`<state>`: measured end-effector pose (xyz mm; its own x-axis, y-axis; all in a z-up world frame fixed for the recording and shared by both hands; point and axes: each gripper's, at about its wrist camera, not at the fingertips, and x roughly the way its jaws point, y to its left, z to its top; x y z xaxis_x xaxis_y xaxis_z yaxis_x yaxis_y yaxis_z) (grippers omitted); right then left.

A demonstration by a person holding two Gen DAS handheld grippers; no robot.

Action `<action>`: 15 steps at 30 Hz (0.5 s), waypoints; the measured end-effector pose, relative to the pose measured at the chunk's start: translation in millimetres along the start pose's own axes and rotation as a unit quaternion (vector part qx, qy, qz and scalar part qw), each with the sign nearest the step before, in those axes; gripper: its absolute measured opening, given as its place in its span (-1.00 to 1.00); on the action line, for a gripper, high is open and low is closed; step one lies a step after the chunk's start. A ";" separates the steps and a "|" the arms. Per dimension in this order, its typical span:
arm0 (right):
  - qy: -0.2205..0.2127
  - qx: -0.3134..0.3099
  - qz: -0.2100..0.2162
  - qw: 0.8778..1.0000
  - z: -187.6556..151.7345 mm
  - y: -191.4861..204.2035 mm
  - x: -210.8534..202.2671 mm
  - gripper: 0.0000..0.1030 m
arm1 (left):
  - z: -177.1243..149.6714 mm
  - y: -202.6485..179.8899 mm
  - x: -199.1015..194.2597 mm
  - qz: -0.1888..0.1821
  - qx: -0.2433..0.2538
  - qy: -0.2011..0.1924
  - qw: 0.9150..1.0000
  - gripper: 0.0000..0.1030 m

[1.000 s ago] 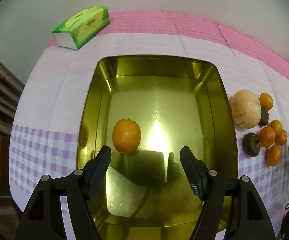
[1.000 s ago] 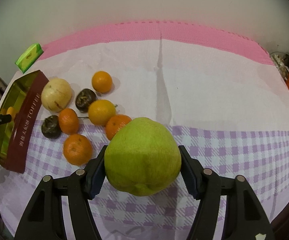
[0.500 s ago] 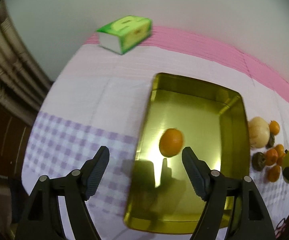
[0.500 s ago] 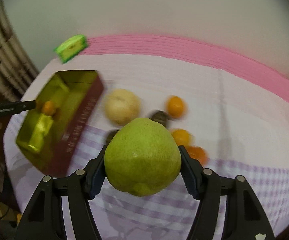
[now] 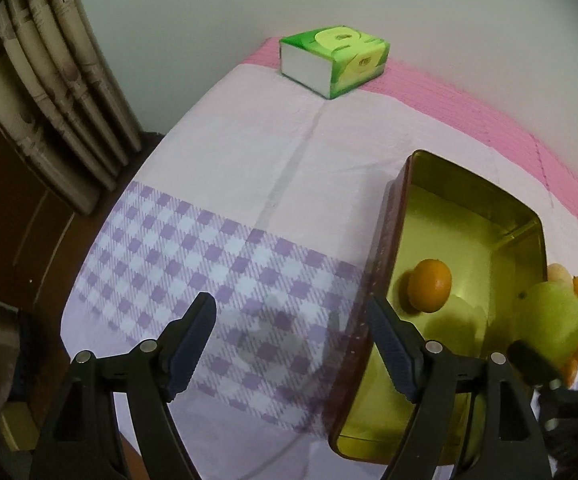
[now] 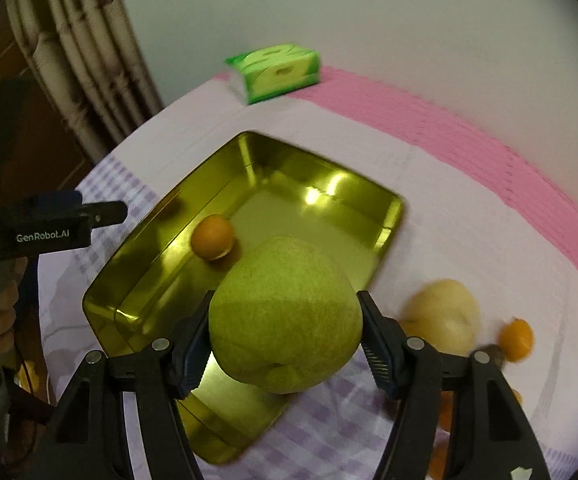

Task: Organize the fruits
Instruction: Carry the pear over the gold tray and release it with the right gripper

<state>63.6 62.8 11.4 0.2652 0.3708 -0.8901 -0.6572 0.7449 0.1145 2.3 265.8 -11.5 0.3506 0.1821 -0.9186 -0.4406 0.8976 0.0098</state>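
The right tongs (image 6: 285, 344) grip the big green fruit (image 6: 285, 316) across its widest girth, over the gold tin's (image 6: 385, 236) near edge. It looks heavy, firm and smooth-skinned, liable to roll. The left tongs (image 5: 291, 350), empty, have just been opening beside the tin.

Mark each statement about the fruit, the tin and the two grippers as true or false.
1. The right gripper is shut on the green pear. True.
2. The gold tin holds nothing. False: one orange lies in it.
3. The left gripper carries an orange. False: it is open and empty above the checked cloth; its jaws have just been opening.
4. A green tissue pack sits near the wall. True.
5. The pear rests on the tin's floor. False: it is in the right gripper, off the floor.
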 end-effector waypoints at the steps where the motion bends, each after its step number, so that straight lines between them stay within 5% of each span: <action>1: 0.008 -0.009 0.001 1.000 1.5 7.4 7.9 0.22 | -0.6 0.2 1.0 -0.001 -0.001 0.002 1.000 0.51; 15: 0.061 -0.026 -0.013 0.998 1.2 21.9 58.6 0.22 | 0.6 0.0 5.4 -0.009 -0.002 0.007 1.000 0.51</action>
<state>65.6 101.5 -37.7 0.1966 0.2789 -0.9400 -0.6881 0.7221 0.0704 4.7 267.0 -16.3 0.3466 0.1609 -0.9241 -0.4386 0.8986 -0.0080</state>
